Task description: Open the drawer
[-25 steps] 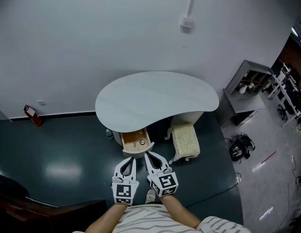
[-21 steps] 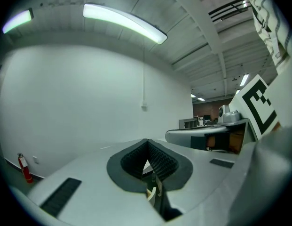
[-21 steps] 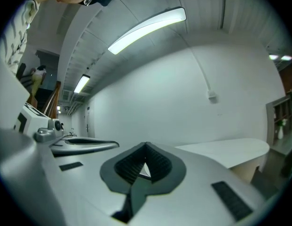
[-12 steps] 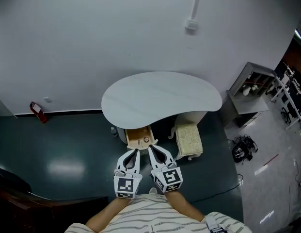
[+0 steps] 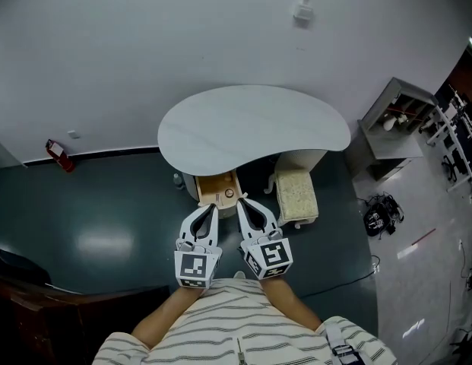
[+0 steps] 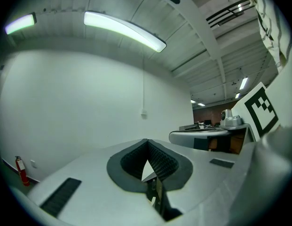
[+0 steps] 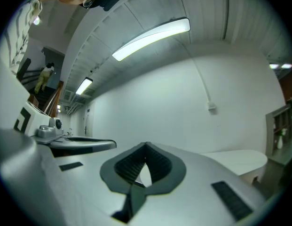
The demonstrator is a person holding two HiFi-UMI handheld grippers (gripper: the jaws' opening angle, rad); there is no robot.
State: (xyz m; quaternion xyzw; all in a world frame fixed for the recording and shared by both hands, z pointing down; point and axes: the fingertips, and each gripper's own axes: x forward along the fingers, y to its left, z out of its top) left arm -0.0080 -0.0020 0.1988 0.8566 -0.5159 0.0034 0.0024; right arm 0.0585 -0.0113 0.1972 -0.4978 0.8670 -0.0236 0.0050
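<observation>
The desk (image 5: 255, 131), white and kidney-shaped, is standing against a pale wall (image 5: 144, 36). The drawer (image 5: 218, 188) is sitting under the desk's near edge. It is pulled out toward the person, with its pale wood inside showing and a round knob (image 5: 229, 194) on its front.

The left tool (image 5: 208, 207) and the right tool (image 5: 242, 202) are being held side by side just in front of the drawer. Both are pointing toward the desk, and their marker cubes are facing up. The head view is not showing whether either tip is touching the drawer front.

In the left gripper view, the left tool's jaws are pressing together at the tips with nothing between them. In the right gripper view, the right tool's jaws are likewise pressing together and holding nothing. Both of these views are looking level at the wall, and the drawer is not appearing in either.

A cream stool (image 5: 296, 196) is standing just right of the drawer, partly under the desk. A red extinguisher (image 5: 57, 152) is standing by the wall, well to the left. A grey shelf unit (image 5: 399, 116) is standing to the right of the desk, and a black bag (image 5: 380, 215) is lying on the floor near it. The person's striped shirt (image 5: 236, 329) is filling the lower edge.
</observation>
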